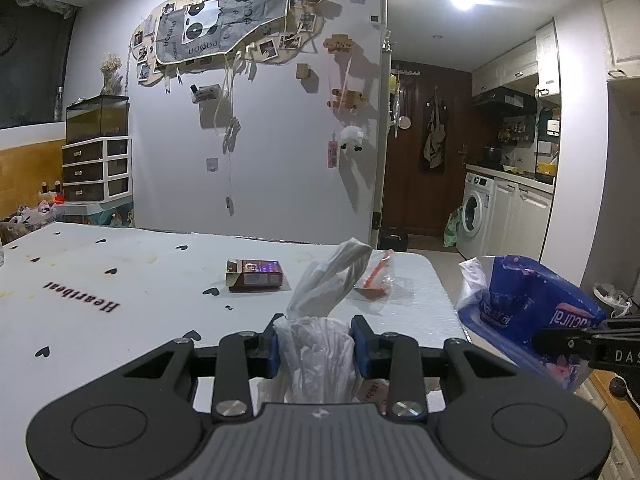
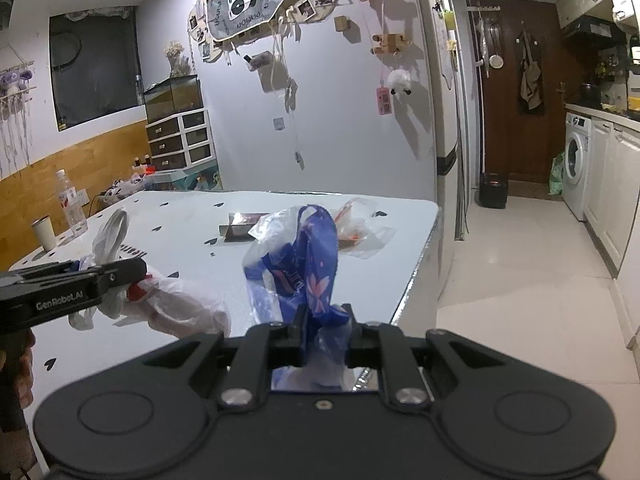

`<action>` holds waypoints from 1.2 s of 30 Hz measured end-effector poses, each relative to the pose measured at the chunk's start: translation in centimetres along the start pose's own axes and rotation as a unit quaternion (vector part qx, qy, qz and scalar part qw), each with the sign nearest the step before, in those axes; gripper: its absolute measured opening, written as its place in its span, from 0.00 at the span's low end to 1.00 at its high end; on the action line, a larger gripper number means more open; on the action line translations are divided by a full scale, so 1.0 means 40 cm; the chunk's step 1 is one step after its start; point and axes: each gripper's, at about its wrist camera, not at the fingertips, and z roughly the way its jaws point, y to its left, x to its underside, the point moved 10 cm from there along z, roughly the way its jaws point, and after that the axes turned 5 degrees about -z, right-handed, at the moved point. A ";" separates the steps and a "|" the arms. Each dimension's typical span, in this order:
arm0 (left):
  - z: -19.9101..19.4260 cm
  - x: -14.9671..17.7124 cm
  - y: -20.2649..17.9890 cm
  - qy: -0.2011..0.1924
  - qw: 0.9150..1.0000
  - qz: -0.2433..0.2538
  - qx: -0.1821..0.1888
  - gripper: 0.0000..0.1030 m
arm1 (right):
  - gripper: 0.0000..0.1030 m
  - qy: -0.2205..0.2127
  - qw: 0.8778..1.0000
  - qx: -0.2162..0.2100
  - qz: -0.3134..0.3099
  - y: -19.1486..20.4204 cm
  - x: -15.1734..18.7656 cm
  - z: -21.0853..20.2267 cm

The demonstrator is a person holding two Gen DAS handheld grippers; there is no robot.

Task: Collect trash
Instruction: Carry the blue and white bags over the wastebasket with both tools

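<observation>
Close up, the left tool (image 1: 314,346) is clenching a crumpled white plastic bag (image 1: 316,360) between its blue pads, and the bag's looped handle is sticking up ahead of the fingers, over the near part of the table (image 1: 120,264). To its right, the right tool (image 2: 324,334) is gripping a blue printed plastic wrapper (image 2: 308,264) with clear film around it, and the wrapper is standing up above the tool's fingers, near the table's right edge. Both tools are holding their trash just above the white tablecloth, which is printed with small black hearts.

Farther back on the table, a dark red box (image 1: 256,276) is lying flat, and just to its right a clear wrapper with orange markings (image 1: 376,280) is resting near the far right corner. Seen from the right wrist, a clear plastic bottle (image 2: 72,200) and a pale cup (image 2: 44,232) are standing at the table's left edge. Something red seems to be showing inside the white bag, though the view is too blurred to name it.
</observation>
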 end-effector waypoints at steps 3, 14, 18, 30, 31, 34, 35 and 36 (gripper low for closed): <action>-0.012 0.003 -0.020 -0.002 1.000 0.002 0.002 0.35 | 0.15 -0.003 1.000 0.004 0.001 -0.010 0.003 -0.021; -0.041 0.018 -0.150 -0.006 0.999 0.019 0.029 0.35 | 0.15 -0.014 0.999 0.035 0.008 -0.108 0.033 -0.109; -0.041 0.032 -0.214 -0.001 0.999 0.029 0.041 0.35 | 0.15 -0.018 0.999 0.049 0.015 -0.162 0.049 -0.147; -0.033 0.084 -0.425 0.013 0.995 0.049 0.088 0.35 | 0.15 -0.018 0.996 0.085 0.035 -0.329 0.135 -0.253; -0.030 0.091 -0.444 0.015 0.994 0.052 0.091 0.35 | 0.15 -0.017 0.995 0.088 0.037 -0.344 0.144 -0.261; -0.017 0.115 -0.500 0.024 0.993 0.061 0.103 0.35 | 0.15 -0.013 0.994 0.097 0.042 -0.386 0.173 -0.276; -0.012 0.123 -0.515 0.028 0.992 0.063 0.107 0.35 | 0.15 -0.010 0.994 0.100 0.045 -0.402 0.186 -0.279; -0.005 0.136 -0.535 0.033 0.991 0.065 0.112 0.35 | 0.15 -0.007 0.993 0.103 0.048 -0.415 0.200 -0.284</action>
